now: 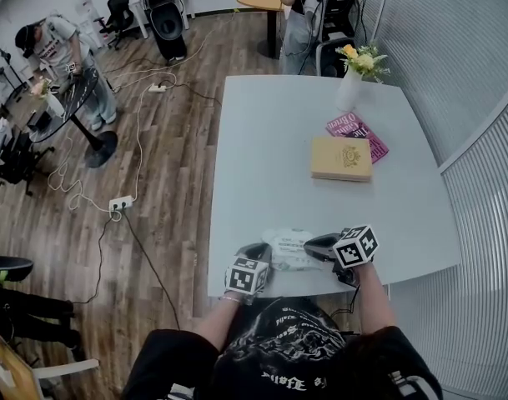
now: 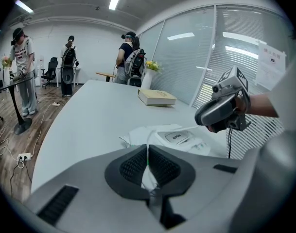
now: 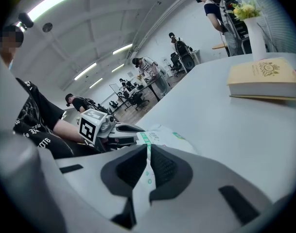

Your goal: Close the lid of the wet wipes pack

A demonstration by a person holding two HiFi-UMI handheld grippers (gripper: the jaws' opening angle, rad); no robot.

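Head view: the wet wipes pack [image 1: 289, 248] lay at the near edge of the smooth table [image 1: 262, 140]. Left gripper view: the left gripper [image 2: 148, 161] pinched the pack's soft, crinkled white film. The flat, stiff lid [image 2: 178, 137] lay level, its seal unconfirmed. Right gripper view: the right gripper [image 3: 148, 164] pinched the opposite end. Risk: the thin film could slip or crumple, shifting the pack when the lid is pressed.

open tabletop [image 1: 262, 157] between wipes pack [image 1: 289, 248] and book [image 1: 341, 158]; vase [image 1: 349, 90] farther back
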